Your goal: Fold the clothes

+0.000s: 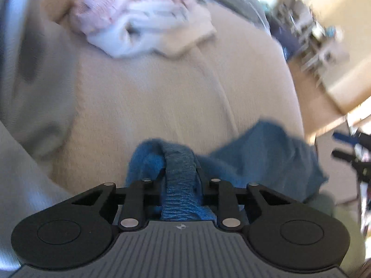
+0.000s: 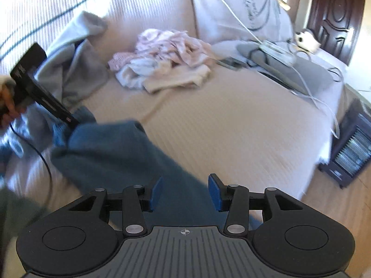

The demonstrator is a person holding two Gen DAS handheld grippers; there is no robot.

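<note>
a wide bed [image 2: 231, 127] with a ribbed cream cover fills both views, its far side against a pale striped wall. on it, toward the back, lies a grey garment [image 2: 76, 55] crumpled at the left, and beside that a loose heap of pink and white clothes [image 2: 167, 58]. at the right edge sit a grey pillow with cables and, on the floor, a dark heater [image 2: 352, 148].

the blue knitted garment [image 2: 120, 153] stretches across the near part of the bed, from the left gripper down to the right one.

in the left wrist view the left gripper [image 1: 179, 173] has a ribbed band of the blue garment bunched between its fingers; the jaws stand narrow and pinch that fold, and the rest of the cloth trails off to the right.

in the right wrist view the right gripper [image 2: 185, 191] has its jaws spread, blue pads [image 2: 214, 191] apart, with the blue cloth lying under and between them but not pressed. a hand [image 2: 9, 106] at the left holds the other gripper.
</note>
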